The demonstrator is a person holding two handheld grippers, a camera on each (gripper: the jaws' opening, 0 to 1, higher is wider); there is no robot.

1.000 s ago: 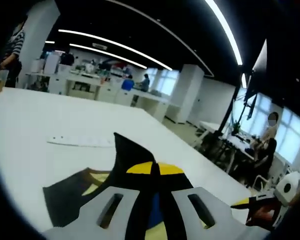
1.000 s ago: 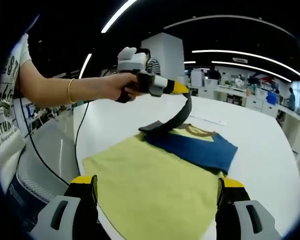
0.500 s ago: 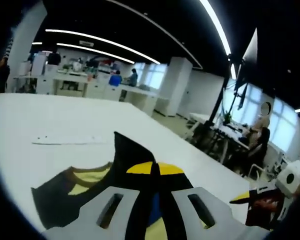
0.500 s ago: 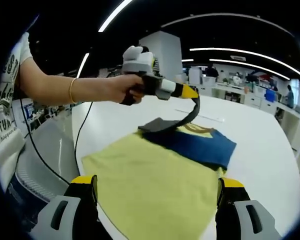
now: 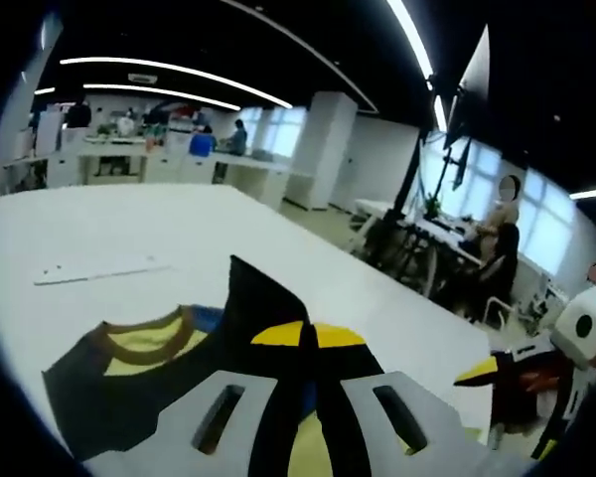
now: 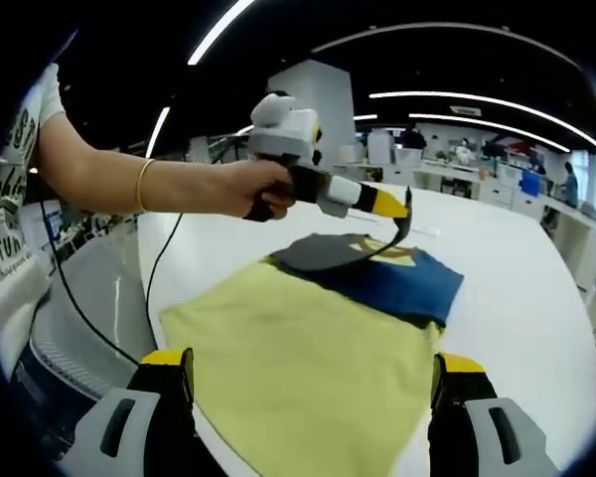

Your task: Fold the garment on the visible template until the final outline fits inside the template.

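One garment point(image 6: 308, 348), yellow with a blue upper part, lies flat on the white bench point(image 6: 536, 298). The left hand-held gripper point(image 6: 402, 211) pinches its dark sleeve point(image 6: 323, 253), lifted above the collar. The right hand-held gripper point(image 6: 308, 383) stands wide open at the garment's yellow hem.

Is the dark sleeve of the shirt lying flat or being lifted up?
Lifted up. The left gripper is shut on the dark sleeve, which curves up from the shirt on the table.
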